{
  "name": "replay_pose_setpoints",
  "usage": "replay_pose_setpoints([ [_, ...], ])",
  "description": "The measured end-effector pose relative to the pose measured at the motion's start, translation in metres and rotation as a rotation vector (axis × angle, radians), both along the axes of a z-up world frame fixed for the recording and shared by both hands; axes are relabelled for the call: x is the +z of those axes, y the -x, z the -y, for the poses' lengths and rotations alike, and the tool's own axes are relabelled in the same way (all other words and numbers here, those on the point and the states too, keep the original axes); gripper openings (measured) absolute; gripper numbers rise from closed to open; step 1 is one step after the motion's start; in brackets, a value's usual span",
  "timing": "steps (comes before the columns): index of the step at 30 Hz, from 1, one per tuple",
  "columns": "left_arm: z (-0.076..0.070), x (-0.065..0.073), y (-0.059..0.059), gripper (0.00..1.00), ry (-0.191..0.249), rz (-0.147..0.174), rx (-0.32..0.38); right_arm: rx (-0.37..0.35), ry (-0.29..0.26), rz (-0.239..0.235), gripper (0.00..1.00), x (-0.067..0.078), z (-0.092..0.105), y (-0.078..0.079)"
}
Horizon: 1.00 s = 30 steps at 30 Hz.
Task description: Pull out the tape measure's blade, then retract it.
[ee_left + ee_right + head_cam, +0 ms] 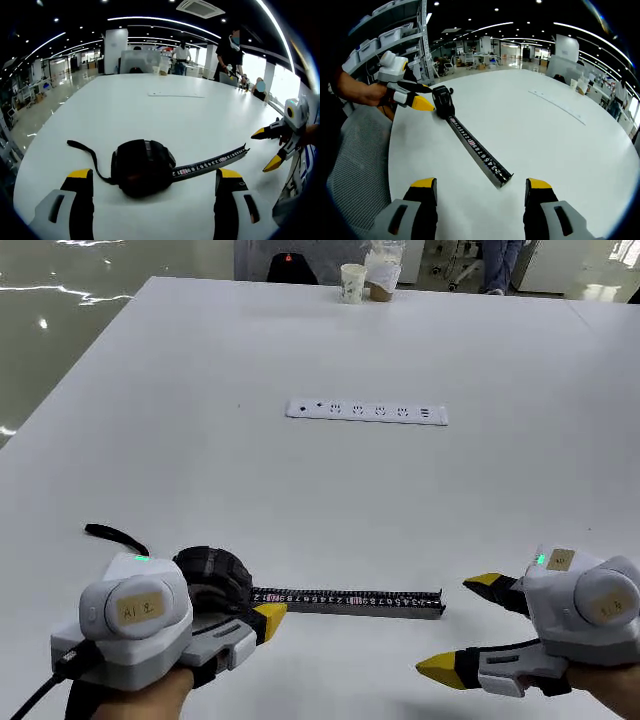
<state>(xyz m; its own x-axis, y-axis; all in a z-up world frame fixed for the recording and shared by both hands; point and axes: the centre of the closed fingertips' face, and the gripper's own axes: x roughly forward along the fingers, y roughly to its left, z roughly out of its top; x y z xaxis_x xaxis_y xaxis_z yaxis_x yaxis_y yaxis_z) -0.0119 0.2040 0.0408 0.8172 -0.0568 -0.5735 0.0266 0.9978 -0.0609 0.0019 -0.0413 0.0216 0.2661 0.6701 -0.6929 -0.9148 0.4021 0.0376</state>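
Black tape measure (212,578), blade (350,599) out on the table (300,490)
Left gripper (154,175) wide around the case, right gripper (462,625) wide open by the blade tip.

Printed scale numerals on tape blade (479,151)

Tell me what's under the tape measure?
Just the white table. The tape measure and its pulled-out blade lie on it, covering the spots right beneath them.
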Motion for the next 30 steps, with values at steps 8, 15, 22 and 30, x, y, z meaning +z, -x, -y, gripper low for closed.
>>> replay_pose_setpoints([
  [8,-0.001,-0.005,-0.007,0.97,0.005,-0.007,0.019,0.06,0.013,0.013,0.56,-0.006,0.001,-0.01],
  [15,-0.002,-0.009,-0.011,0.95,0.008,-0.009,0.032,0.119,0.033,0.028,0.43,-0.013,0.004,-0.018],
  [22,-0.005,-0.012,-0.019,0.87,0.019,-0.015,0.052,0.155,0.036,0.035,0.3,-0.018,0.003,-0.024],
  [30,-0.01,-0.014,-0.024,0.77,0.036,-0.02,0.076,0.188,0.047,0.043,0.22,-0.025,0.002,-0.028],
])
